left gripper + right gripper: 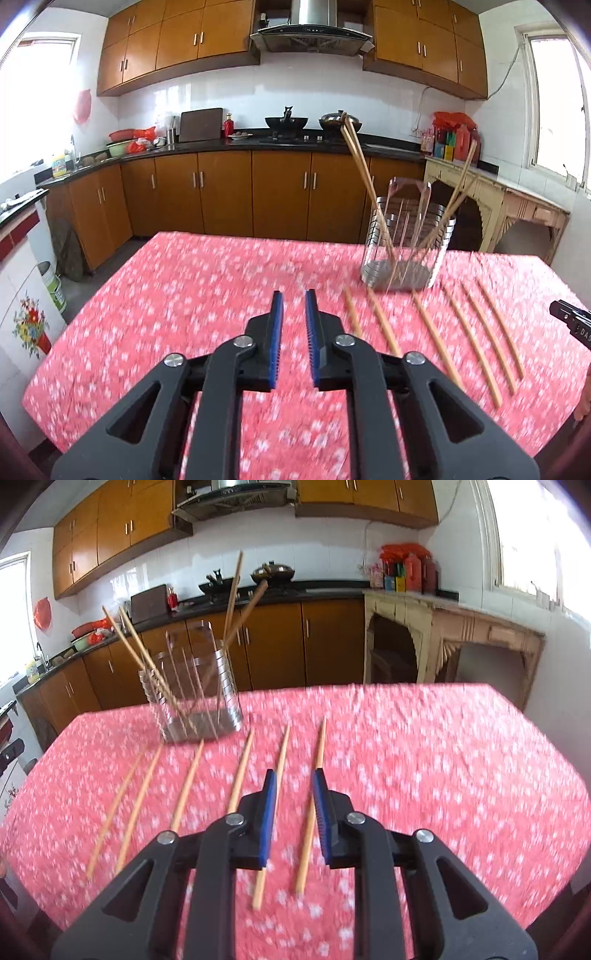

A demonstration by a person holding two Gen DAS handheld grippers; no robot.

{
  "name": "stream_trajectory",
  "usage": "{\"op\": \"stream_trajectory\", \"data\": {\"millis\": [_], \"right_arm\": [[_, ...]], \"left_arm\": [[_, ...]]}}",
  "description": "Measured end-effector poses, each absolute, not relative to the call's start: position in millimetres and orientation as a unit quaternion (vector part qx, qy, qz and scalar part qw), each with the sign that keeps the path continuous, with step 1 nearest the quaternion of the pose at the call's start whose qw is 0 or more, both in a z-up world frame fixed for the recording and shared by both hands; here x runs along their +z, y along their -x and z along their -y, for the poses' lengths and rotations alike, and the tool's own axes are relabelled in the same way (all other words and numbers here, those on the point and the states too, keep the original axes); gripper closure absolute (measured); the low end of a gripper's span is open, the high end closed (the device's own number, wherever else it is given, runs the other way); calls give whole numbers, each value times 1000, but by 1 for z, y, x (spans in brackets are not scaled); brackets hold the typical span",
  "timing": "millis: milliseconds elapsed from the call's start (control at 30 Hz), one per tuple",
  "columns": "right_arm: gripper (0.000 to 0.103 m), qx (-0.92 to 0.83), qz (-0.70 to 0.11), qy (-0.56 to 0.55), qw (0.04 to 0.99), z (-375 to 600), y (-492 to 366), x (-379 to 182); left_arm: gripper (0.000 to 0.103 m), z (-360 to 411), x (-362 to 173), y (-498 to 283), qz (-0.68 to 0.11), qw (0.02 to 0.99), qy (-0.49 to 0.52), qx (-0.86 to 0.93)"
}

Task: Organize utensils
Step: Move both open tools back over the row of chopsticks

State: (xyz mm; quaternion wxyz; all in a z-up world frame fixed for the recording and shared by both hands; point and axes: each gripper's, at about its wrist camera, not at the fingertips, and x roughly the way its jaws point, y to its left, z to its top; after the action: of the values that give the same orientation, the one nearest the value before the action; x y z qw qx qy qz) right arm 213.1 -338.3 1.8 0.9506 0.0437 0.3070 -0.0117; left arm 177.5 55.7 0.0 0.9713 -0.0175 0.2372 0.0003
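Hovering open-jawed: right tool (294,781), empty.

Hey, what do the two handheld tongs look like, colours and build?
Both match: left tongs and right tongs have matte black plastic linkage arms with triangular cutouts, round silver pivot bolts, and flat fingers lined with ribbed blue pads. No cables or sleeves show.

Tablecloth (177,295) pattern motion-blurred; chopstick (236,782) near end perhaps behind tool.

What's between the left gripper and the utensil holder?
Left wrist view: the two leftmost loose chopsticks lie on the tablecloth between the open left gripper and the utensil holder.
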Motion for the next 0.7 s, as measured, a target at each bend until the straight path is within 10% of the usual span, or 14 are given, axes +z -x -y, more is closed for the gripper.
{"op": "stream_trajectory", "data": {"millis": [700], "right_arm": [[85,-31,-369,-37,928,329,-194,-85]], "left_arm": [[53,-24,-63,-133,-278,959,14,-57]]}}
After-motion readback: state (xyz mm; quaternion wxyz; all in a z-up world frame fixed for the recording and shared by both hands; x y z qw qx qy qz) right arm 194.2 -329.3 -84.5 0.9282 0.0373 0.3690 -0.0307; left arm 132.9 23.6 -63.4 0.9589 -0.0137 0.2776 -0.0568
